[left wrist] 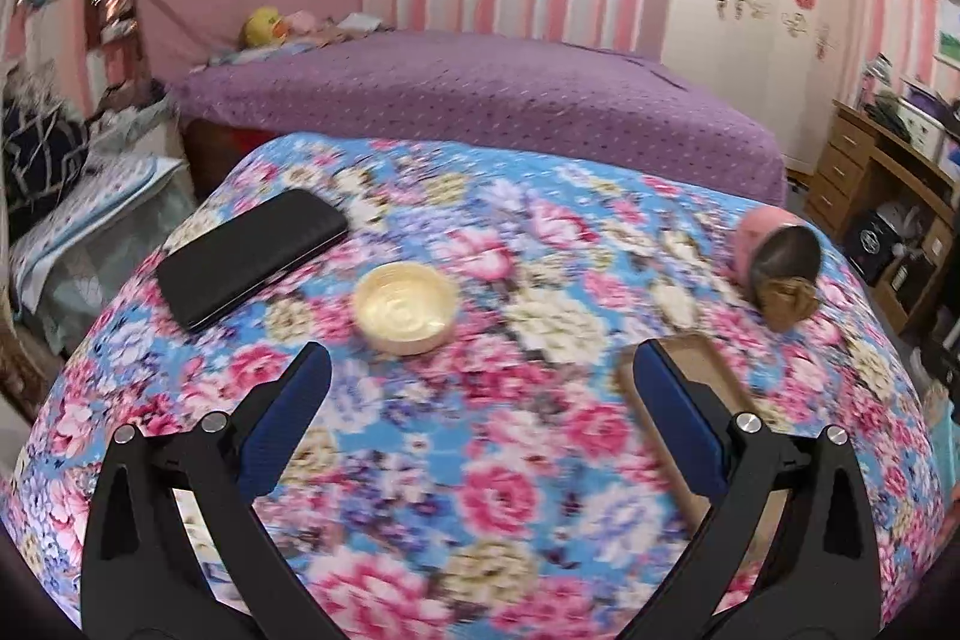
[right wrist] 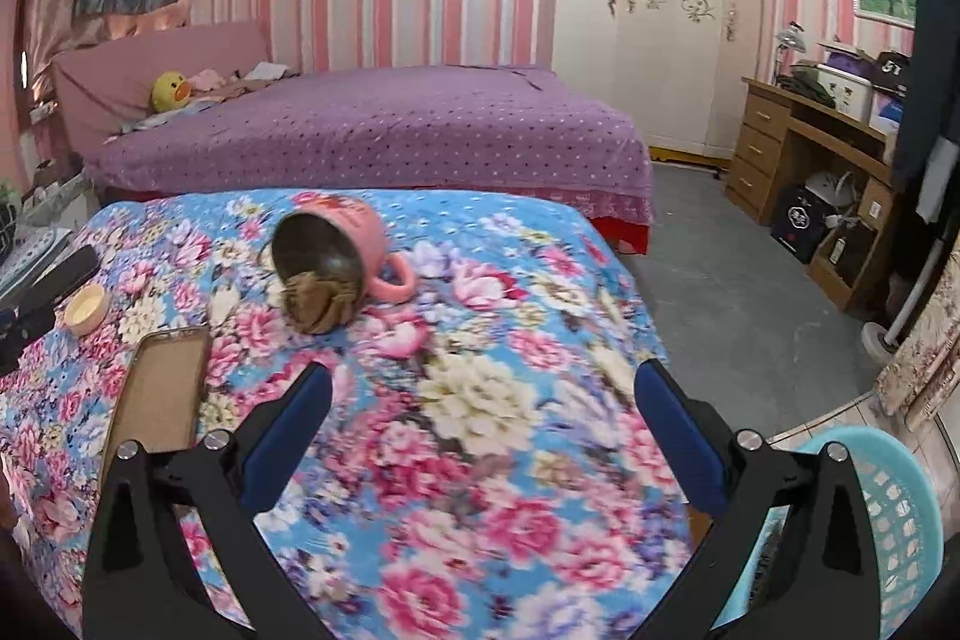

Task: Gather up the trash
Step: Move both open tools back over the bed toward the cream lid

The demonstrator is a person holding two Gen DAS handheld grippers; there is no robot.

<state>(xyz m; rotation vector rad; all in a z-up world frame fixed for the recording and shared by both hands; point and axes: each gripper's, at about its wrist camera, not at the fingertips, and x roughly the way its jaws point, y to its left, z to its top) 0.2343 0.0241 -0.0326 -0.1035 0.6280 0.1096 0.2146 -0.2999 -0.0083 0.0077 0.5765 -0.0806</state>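
Observation:
A crumpled brown paper wad (right wrist: 315, 305) (left wrist: 789, 304) lies at the mouth of a pink mug (right wrist: 342, 244) (left wrist: 774, 250) tipped on its side on the floral tablecloth (right wrist: 480, 388). My right gripper (right wrist: 480, 400) is open above the cloth, short of the wad, nothing between its fingers. My left gripper (left wrist: 480, 388) is open too, with a cream round lid (left wrist: 405, 307) (right wrist: 87, 309) just ahead of its left finger. A light blue plastic basket (right wrist: 888, 520) stands off the table's right edge.
A black phone (left wrist: 249, 256) lies at the table's far left. A tan phone case (right wrist: 162, 394) (left wrist: 690, 400) rests between the two grippers. Behind the table is a purple bed (right wrist: 372, 130); a wooden desk (right wrist: 804, 148) stands at the right wall.

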